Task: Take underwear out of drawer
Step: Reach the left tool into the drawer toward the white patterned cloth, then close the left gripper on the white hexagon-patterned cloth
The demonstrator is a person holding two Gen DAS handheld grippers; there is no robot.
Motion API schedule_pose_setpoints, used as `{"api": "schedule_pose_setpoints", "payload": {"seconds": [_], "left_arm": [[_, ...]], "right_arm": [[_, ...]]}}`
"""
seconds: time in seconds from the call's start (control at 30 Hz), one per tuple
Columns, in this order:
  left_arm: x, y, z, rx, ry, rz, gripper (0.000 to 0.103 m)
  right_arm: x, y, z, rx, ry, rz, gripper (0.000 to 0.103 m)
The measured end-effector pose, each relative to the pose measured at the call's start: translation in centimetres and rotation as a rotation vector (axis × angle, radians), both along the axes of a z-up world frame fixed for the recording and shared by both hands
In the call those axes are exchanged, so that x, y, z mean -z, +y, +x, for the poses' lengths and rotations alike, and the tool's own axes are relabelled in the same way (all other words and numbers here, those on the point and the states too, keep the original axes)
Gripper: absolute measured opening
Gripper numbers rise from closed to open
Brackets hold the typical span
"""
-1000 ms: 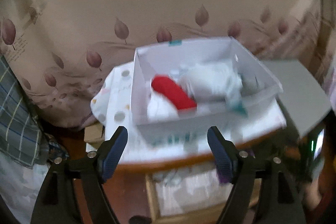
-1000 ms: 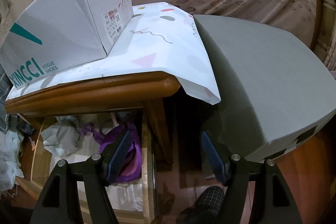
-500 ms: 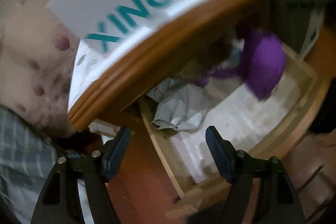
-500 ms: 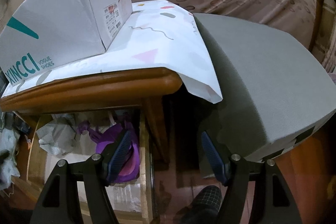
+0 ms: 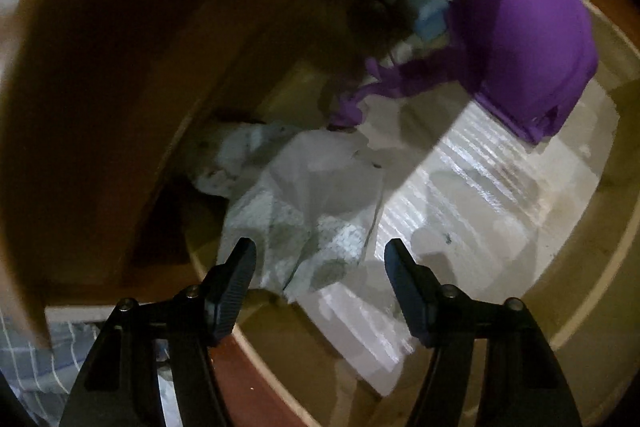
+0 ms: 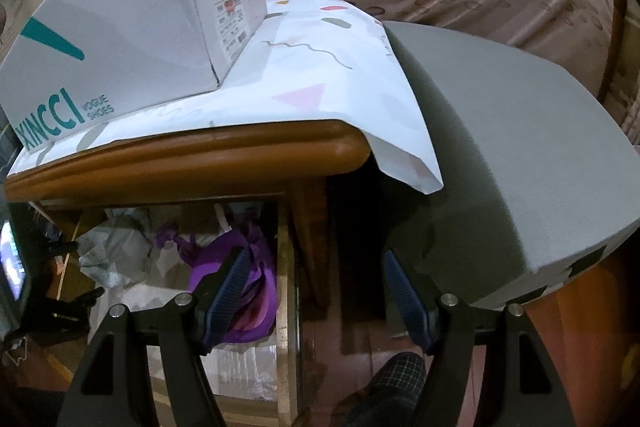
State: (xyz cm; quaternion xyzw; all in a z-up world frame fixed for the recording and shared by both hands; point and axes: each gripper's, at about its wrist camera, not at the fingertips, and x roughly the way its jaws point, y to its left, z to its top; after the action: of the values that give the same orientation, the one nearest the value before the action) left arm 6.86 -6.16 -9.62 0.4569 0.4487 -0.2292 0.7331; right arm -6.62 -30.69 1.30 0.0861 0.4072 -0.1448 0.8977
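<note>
Left wrist view: my left claw (image 5: 320,267) hangs over the open wooden drawer (image 5: 612,227), jaws closing, nothing pinched yet. Crumpled pale-grey patterned underwear (image 5: 304,203) lies at the drawer's left wall. Best sink lower, bite a raised fold. Right claw (image 6: 314,291) idles apart.

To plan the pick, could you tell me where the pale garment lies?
In the left wrist view, the pale garment lies in the drawer, just ahead of the closing left gripper, left of the purple bra.

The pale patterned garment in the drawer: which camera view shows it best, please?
The left wrist view: the pale patterned garment lies crumpled, close and unobstructed just ahead of the left gripper, whose jaws are closing. The right wrist view shows it small and shadowed under the tabletop.
</note>
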Motion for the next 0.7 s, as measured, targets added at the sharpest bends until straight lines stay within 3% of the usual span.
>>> {"api": "schedule_pose_setpoints", "payload": {"seconds": [0.47, 0.7], "left_arm": [[2.5, -0.8, 2.2, 0.043, -0.033, 0.079, 0.065], [3.4, -0.4, 3.7, 0.014, 0.018, 0.073, 0.062]], "right_arm": [[0.1, -0.2, 0.1, 0.008, 0.005, 0.028, 0.072], [0.4, -0.1, 0.2, 0.000, 0.015, 0.059, 0.072]]}}
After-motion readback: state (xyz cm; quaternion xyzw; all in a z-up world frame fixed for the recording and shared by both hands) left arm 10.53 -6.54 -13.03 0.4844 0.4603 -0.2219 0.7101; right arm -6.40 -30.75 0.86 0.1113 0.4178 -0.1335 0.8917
